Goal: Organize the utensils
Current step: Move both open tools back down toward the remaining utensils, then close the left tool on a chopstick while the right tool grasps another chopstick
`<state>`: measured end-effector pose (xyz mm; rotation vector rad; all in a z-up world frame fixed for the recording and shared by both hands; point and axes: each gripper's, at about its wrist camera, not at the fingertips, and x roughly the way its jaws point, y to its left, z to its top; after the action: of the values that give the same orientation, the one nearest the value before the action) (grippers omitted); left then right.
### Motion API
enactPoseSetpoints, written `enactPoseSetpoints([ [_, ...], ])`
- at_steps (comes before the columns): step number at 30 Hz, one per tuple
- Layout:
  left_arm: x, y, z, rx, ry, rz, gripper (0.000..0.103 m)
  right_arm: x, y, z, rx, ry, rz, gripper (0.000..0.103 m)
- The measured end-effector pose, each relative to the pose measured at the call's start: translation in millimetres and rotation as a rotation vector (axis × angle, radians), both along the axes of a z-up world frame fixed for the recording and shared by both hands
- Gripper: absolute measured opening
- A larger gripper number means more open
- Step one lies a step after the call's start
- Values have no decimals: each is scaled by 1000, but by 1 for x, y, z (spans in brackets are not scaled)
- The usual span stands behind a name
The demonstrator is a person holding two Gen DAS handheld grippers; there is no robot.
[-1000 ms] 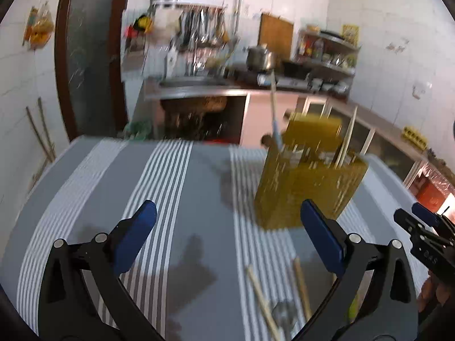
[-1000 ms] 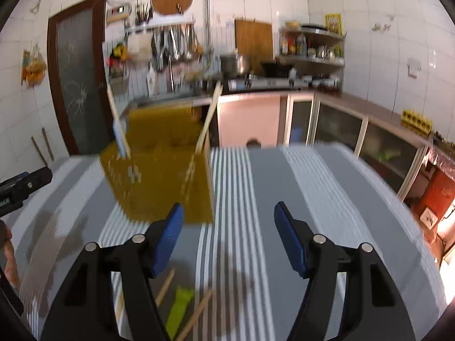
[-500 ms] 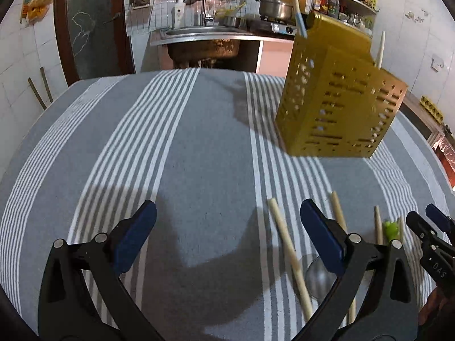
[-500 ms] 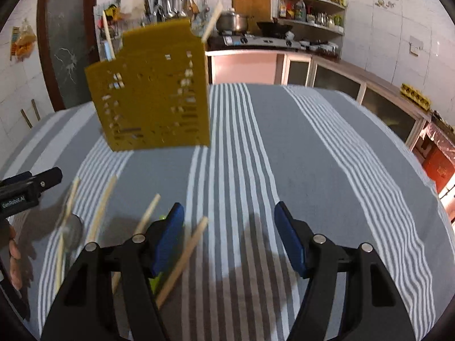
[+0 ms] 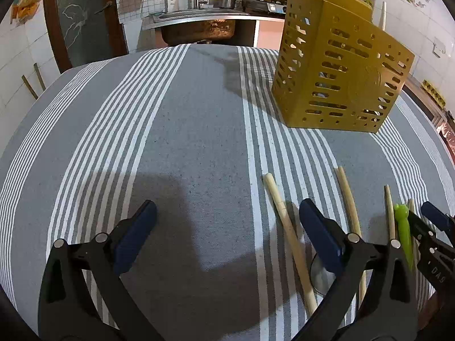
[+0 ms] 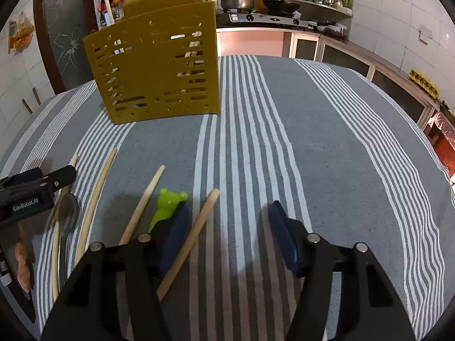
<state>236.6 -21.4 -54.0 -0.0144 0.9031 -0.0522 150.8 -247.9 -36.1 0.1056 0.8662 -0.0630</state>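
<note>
right wrist view: both grippers spread, holding nothing, loose utensils on striped cloth.
right gripper (image 6: 227, 227) straddles a chopstick (image 6: 189, 241) beside green bear utensil (image 6: 166, 203); yellow holder (image 6: 156, 68) well apart. left gripper (image 5: 224, 230) idle. risk: pinch catches both, or round stick rolls.

loose utensils (image 6: 93, 190) before upright yellow caddy (image 6: 156, 74)

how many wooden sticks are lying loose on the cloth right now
4. In the right wrist view: far-left stick beside the metal spoon, a curved one next, one left of the green bear-headed utensil, one right. More stand in the yellow holder.
</note>
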Motion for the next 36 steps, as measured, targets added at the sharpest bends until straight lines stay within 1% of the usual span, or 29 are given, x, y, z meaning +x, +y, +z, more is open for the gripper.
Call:
enactPoseSetpoints([
  [5,-4,-2,0,3,12,18,92,-1,2,1,-10,17,-14,55],
  [11,-4,-6,-2,34,24,32,88,-15,9,3,-9,26,-42,50],
  [17,-9,-10,-1,49,38,36,79,-28,8,4,34,34,-74,36],
  [20,-12,-19,0,50,45,22,66,-23,11,3,46,43,-83,27],
  [22,-10,-25,2,45,52,-2,48,-17,12,3,52,48,-85,17],
  [23,-11,-27,3,40,57,-9,43,-14,12,3,60,52,-84,16],
  [25,-10,-32,5,20,76,-26,24,-10,11,2,66,54,-84,15],
  [26,-10,-35,6,13,87,-37,20,-8,11,2,69,55,-84,14],
  [27,-10,-37,6,10,93,-44,12,-6,11,2,71,56,-81,14],
  [28,-9,-41,6,12,102,-54,10,-4,11,2,71,57,-77,13],
  [30,-7,-43,7,14,105,-58,9,0,10,2,80,59,-69,13],
  [36,2,-33,8,-36,121,-55,6,6,2,5,124,54,-60,11],
])
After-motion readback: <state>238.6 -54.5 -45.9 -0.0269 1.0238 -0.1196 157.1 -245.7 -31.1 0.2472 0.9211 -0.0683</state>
